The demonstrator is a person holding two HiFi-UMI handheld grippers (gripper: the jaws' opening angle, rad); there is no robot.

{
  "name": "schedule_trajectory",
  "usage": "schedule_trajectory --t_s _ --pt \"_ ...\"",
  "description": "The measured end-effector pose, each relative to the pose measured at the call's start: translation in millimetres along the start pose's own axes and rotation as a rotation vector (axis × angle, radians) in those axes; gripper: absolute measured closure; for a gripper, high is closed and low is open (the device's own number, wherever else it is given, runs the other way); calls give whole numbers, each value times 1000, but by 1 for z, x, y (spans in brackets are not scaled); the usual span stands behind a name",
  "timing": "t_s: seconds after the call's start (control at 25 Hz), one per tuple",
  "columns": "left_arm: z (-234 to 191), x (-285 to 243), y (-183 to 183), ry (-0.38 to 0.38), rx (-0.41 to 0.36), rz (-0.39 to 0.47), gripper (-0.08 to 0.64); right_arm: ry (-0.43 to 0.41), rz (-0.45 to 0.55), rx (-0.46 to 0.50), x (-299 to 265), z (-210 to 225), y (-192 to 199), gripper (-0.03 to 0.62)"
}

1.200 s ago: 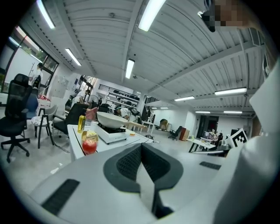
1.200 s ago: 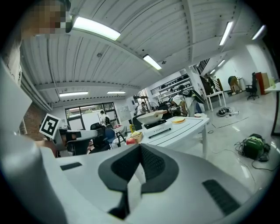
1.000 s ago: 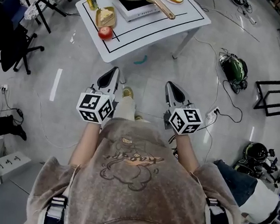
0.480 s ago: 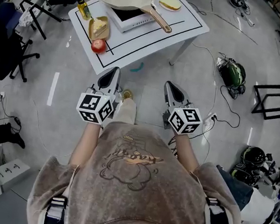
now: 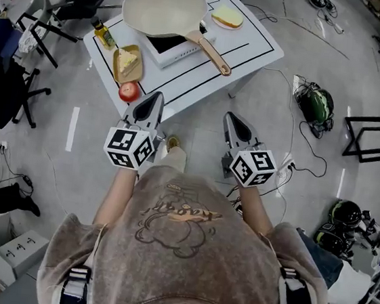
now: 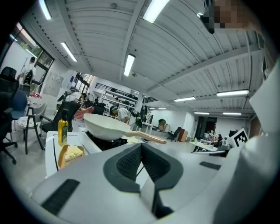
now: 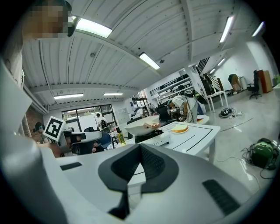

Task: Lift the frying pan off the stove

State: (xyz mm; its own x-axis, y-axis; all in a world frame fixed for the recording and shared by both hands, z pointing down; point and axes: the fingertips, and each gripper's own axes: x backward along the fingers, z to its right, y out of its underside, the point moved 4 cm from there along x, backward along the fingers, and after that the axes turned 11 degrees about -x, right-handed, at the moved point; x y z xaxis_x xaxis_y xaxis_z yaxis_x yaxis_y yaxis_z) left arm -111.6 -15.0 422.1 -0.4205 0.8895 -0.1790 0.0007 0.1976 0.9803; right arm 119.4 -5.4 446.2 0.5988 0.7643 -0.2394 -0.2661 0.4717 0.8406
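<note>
A cream frying pan [image 5: 167, 9] with a copper-coloured handle [image 5: 213, 55] sits on a white cooktop [image 5: 181, 50] on the low white table [image 5: 257, 43]. My left gripper [image 5: 156, 98] and right gripper [image 5: 232, 117] are side by side above the floor, short of the table's near edge. Both are shut and empty. In the left gripper view the pan [image 6: 107, 127] shows ahead, beyond the closed left gripper [image 6: 141, 148]. The right gripper view shows the pan [image 7: 142, 125] further off, left of centre, past the right gripper [image 7: 140, 148].
On the table there are also an oil bottle [image 5: 102, 34], a yellow dish [image 5: 127, 62], a red fruit [image 5: 129, 91] by the near edge and bread on a plate [image 5: 227, 16]. Office chairs [image 5: 24, 47] stand at left. Cables and a green bag [image 5: 318, 94] lie on the floor at right.
The table, pan and cooktop have come closer and lower in the head view as the person and both grippers moved towards them. Both grippers stay shut.
</note>
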Motion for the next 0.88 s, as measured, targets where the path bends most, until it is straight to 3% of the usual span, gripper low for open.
schedule_trajectory --t_s 0.4,0.68,0.88 --pt "-43 -64 -33 85 8 24 552 23 67 31 -50 -8 -51 595" --pt "-44 -93 -40 150 7 9 552 35 131 46 -55 -9 -80 595" --pt "-37 -106 -40 156 12 2 552 34 152 51 -54 3 -96 589"
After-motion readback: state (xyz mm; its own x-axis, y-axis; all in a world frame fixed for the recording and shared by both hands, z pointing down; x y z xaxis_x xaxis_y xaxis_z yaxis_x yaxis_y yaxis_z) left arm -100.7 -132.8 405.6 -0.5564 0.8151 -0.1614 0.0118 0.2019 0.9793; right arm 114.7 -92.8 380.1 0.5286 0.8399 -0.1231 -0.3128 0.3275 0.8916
